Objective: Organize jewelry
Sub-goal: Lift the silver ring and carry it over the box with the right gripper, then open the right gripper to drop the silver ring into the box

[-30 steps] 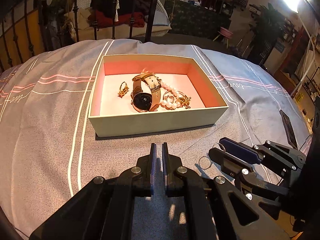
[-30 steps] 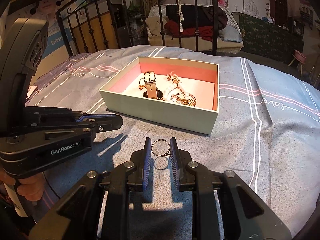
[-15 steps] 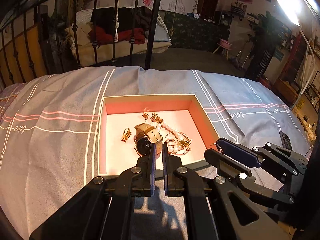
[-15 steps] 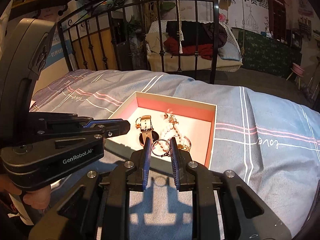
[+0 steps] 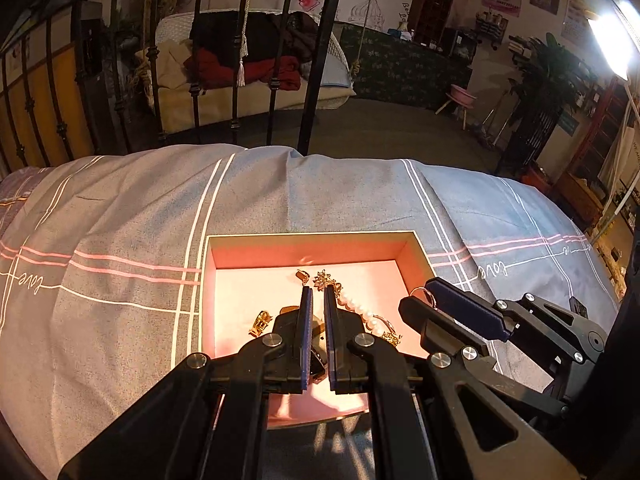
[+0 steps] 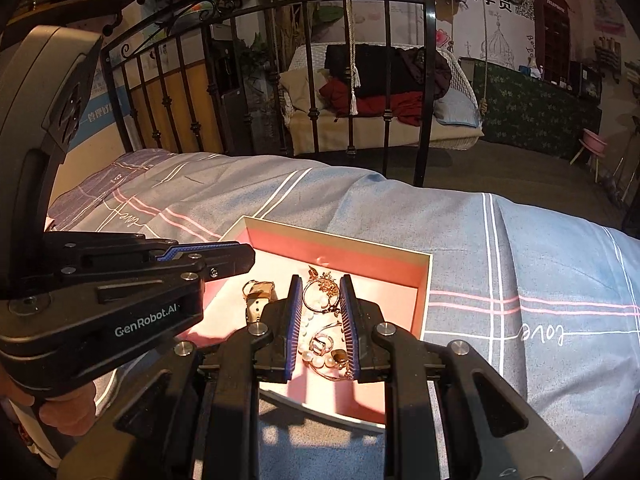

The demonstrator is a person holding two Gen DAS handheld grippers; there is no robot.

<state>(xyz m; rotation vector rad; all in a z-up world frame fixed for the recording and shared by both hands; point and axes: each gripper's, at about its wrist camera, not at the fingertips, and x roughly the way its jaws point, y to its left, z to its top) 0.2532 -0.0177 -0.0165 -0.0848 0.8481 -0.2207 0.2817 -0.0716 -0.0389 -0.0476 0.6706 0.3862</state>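
An open box (image 5: 312,240) with a pink lining lies on the bed; it also shows in the right wrist view (image 6: 424,280). Inside lie a watch (image 6: 258,300), a pearl bracelet (image 5: 356,306), a gold earring (image 5: 260,322) and other gold pieces. My right gripper (image 6: 320,292) is shut on a thin metal ring (image 6: 320,296) and holds it above the box's contents. My left gripper (image 5: 315,300) is shut and empty, over the watch in the box.
The bed is covered by a grey-blue striped sheet (image 5: 120,240). A black iron bed frame (image 5: 308,80) stands behind the box. The left gripper's body (image 6: 100,300) sits close on the left of the right gripper.
Both grippers rose from the sheet in front of the box and moved forward over it. The ring went up with the right gripper.
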